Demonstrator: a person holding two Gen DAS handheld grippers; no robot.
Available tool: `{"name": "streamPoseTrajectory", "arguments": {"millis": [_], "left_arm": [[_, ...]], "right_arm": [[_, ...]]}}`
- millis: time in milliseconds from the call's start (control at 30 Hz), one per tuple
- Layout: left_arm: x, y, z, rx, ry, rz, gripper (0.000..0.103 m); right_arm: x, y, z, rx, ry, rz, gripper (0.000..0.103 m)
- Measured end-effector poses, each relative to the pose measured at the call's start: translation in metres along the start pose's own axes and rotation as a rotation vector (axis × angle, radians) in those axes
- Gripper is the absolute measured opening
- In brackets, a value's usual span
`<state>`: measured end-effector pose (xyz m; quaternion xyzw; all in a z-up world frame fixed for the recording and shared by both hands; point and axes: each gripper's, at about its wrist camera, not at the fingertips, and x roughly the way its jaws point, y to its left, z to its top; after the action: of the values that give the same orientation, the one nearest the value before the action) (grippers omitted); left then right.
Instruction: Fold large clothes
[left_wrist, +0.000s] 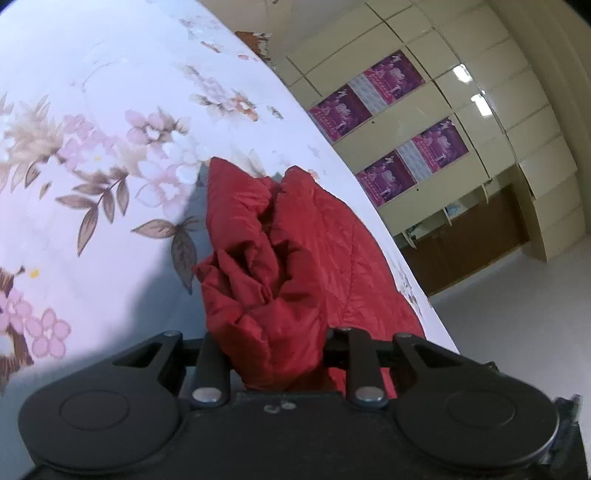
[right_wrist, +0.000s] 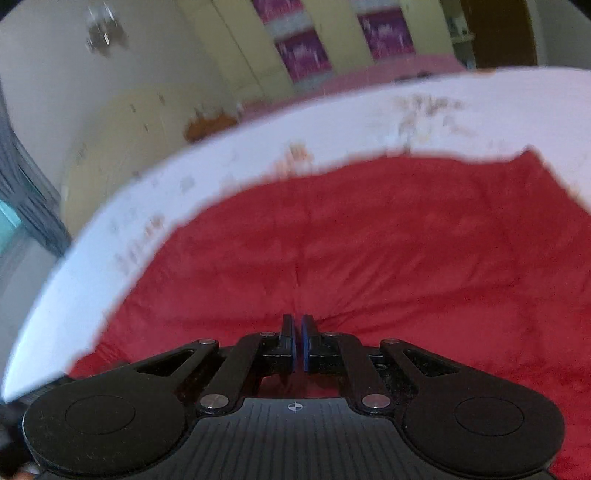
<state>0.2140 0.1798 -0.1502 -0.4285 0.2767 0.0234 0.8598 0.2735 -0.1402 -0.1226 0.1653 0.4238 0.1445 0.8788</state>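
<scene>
A red quilted jacket (left_wrist: 280, 258) lies on a table covered with a white floral cloth (left_wrist: 92, 110). In the left wrist view a bunched, crumpled part of it fills the space between my left gripper's (left_wrist: 280, 354) arms and hides the fingertips; the gripper holds this fabric lifted above the cloth. In the right wrist view the jacket (right_wrist: 388, 240) spreads wide and flat. My right gripper (right_wrist: 297, 343) is shut, its blue pads (right_wrist: 305, 341) pinched on a fold of the red fabric, with creases radiating from the pinch.
The table edge (right_wrist: 147, 192) curves close behind the jacket, with floor beyond. Cream cabinets with purple posters (left_wrist: 391, 122) line the far wall. The right wrist view is blurred by motion.
</scene>
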Motion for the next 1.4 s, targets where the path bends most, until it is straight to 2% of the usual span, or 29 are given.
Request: {"name": "streamPoseTrajectory", "arguments": {"millis": [67,167,300,500,633,733,867,1067,1200,1267,1400], "left_arm": [[-0.002,-0.007,0.002,0.031,0.001,0.003,0.023],[-0.008,-0.026,0.005,0.119,-0.019,-0.010,0.023],[-0.011,-0.048,0.006,0.220,-0.031,0.030,0.023],[-0.018,-0.067,0.003,0.297,-0.035,0.055,0.023],[-0.022,-0.079,0.003,0.345,-0.036,0.059,0.023],[-0.024,-0.093,0.000,0.405,-0.012,0.067,0.022],[-0.028,-0.113,-0.006,0.499,-0.001,0.041,0.023],[-0.035,-0.132,-0.014,0.543,-0.004,-0.039,0.023],[-0.036,-0.147,-0.021,0.583,-0.005,-0.062,0.023],[-0.037,-0.157,-0.024,0.602,-0.005,-0.063,0.023],[-0.037,-0.178,-0.038,0.649,-0.017,-0.055,0.022]], "right_arm": [[0.005,-0.004,-0.007,0.009,0.001,-0.018,0.000],[0.006,-0.011,-0.010,0.045,-0.006,-0.013,0.000],[0.001,-0.008,-0.004,0.041,0.000,-0.028,0.000],[-0.059,-0.003,-0.013,0.066,-0.054,-0.008,0.000],[-0.075,-0.009,-0.034,0.115,-0.022,0.003,0.000],[-0.066,-0.007,-0.047,0.125,0.019,-0.003,0.000],[-0.050,-0.011,-0.054,0.150,0.030,-0.005,0.000],[-0.048,-0.011,-0.055,0.146,0.031,-0.014,0.000],[-0.054,-0.012,-0.055,0.172,0.027,-0.004,0.000],[-0.069,-0.016,-0.053,0.199,-0.014,0.026,0.000],[-0.099,-0.024,-0.043,0.137,-0.087,0.047,0.000]]}}
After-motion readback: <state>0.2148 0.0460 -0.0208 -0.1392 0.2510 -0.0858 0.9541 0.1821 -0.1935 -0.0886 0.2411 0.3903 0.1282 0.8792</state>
